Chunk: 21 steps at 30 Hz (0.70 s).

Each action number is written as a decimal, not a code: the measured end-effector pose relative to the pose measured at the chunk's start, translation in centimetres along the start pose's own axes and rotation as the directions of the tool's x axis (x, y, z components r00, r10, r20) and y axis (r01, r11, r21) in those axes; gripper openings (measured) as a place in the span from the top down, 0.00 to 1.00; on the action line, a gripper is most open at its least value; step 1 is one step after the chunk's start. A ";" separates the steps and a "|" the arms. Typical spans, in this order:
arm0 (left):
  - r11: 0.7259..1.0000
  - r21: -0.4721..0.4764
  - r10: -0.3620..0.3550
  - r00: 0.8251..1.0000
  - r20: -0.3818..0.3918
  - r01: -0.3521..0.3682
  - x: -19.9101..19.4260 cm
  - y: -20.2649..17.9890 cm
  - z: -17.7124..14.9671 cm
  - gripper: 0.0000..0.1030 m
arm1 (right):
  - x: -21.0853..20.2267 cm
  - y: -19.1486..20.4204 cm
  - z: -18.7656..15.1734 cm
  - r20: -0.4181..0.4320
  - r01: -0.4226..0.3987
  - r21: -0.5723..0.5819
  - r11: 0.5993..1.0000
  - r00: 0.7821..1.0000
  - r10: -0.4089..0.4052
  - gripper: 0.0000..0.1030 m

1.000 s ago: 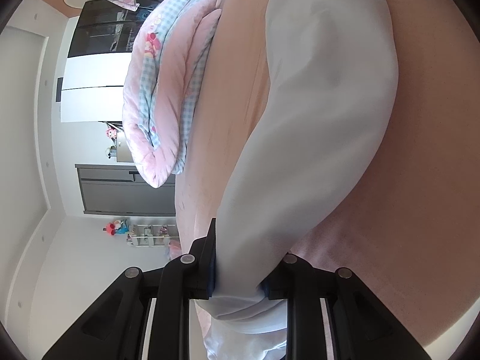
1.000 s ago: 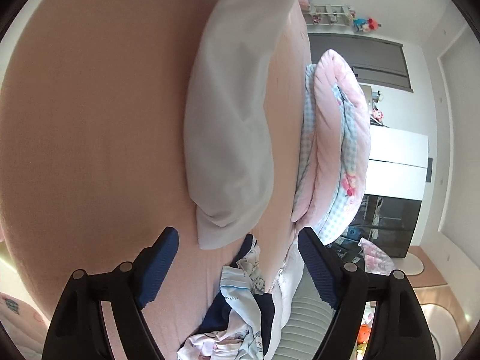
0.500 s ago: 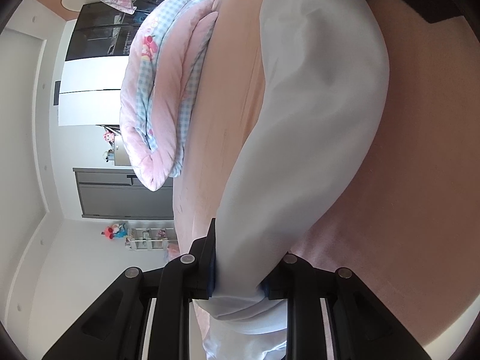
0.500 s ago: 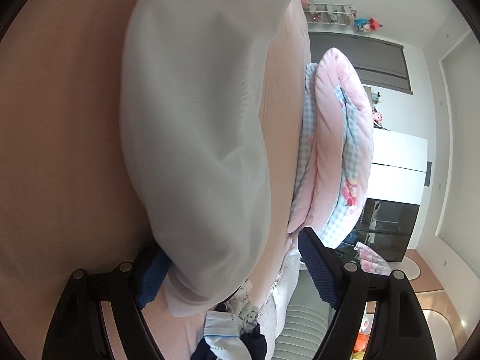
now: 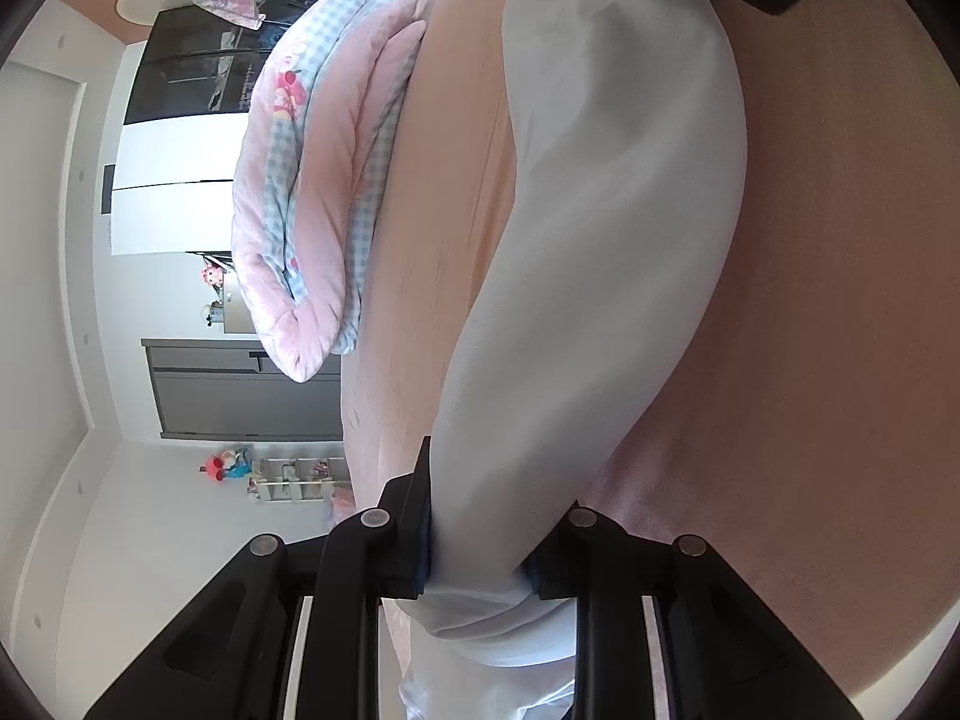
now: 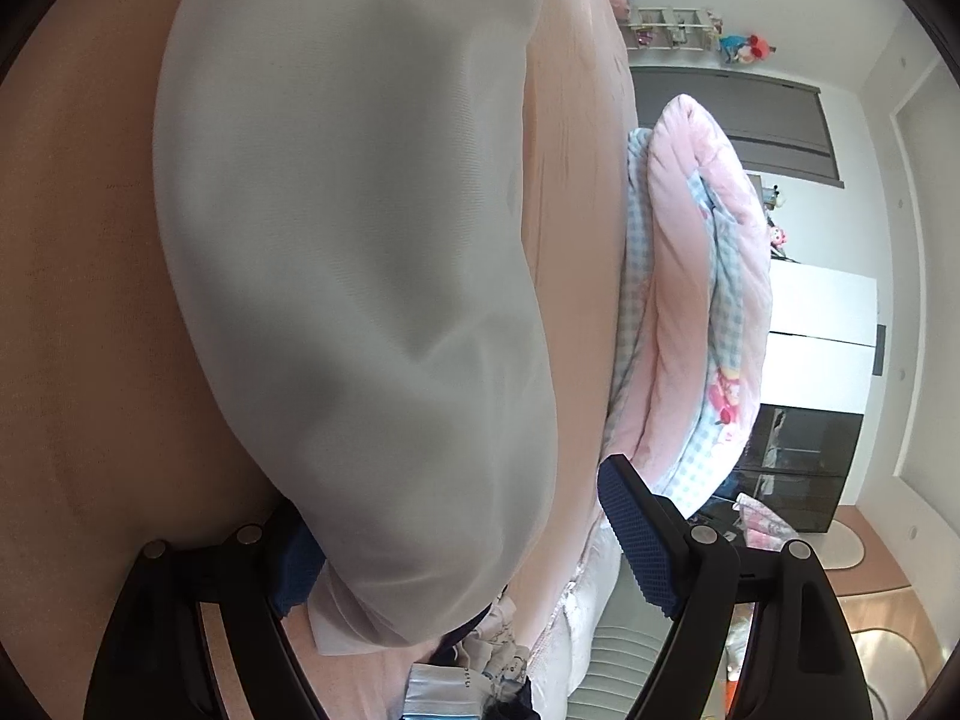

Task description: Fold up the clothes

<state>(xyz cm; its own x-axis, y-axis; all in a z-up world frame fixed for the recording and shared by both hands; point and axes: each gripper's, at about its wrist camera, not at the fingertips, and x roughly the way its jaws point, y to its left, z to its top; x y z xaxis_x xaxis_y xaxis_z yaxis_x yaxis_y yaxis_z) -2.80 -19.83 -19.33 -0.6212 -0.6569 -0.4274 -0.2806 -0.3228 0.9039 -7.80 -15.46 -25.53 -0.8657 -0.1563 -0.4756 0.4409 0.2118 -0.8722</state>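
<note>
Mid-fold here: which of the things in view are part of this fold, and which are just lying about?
In the job:
- white garment, one end clamped in the left gripper
- right gripper, open around the other end
- pink bed it lies on

Lying about:
- pink checked quilt
- heap of clothes
- grey cabinet
- toy shelf

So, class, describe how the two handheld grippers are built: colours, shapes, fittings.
Both are black, angular frames with round silver screws. The left gripper has dark fingers with white strips along its rails. The right gripper carries ribbed blue pads. No cables, sleeves or hands show.
</note>
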 end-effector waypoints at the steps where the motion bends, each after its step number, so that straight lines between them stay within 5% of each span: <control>1: 1.000 0.004 -0.002 1.000 -0.002 0.002 0.1 -0.2 -0.1 0.79 | 0.1 0.0 0.0 -0.001 -0.009 0.002 1.000 1.000 0.009 0.19; 7: 0.999 0.032 0.029 1.000 0.002 -0.029 0.1 -1.1 -0.3 0.79 | 0.0 0.2 -0.1 -0.012 -0.028 0.004 1.000 1.000 0.028 0.25; 8: 0.999 0.027 0.026 1.000 0.001 -0.026 0.1 -1.0 -0.3 0.79 | 0.0 0.4 0.0 -0.015 -0.053 0.001 0.999 0.998 0.053 0.31; 9: 1.000 0.023 0.020 1.000 -0.003 -0.020 0.1 -1.0 -0.3 0.79 | -0.1 0.7 0.0 -0.019 -0.079 -0.002 0.997 0.997 0.079 0.55; 10: 1.000 0.022 0.020 1.000 -0.004 -0.020 0.1 -1.1 -0.3 0.79 | -0.1 1.3 0.1 -0.026 -0.083 -0.007 0.997 0.996 0.083 0.68; 12: 0.999 0.025 0.023 1.000 -0.004 -0.023 0.2 -1.2 -0.4 0.79 | -0.4 2.6 0.3 -0.034 -0.023 -0.025 0.999 0.999 0.022 0.74; 21: 0.999 -0.013 0.040 0.999 0.000 -0.040 0.2 -0.8 -1.0 0.80 | -1.1 2.7 -0.2 -0.006 0.061 0.004 0.998 0.998 -0.061 0.77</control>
<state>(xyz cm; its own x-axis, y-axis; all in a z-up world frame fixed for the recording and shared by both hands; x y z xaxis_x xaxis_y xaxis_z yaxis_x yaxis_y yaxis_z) -1.95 -20.32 -20.16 -0.6315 -0.6695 -0.3912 -0.2461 -0.3055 0.9199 -5.68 -14.55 -27.30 -0.8924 -0.1629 -0.4207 0.3883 0.1977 -0.9001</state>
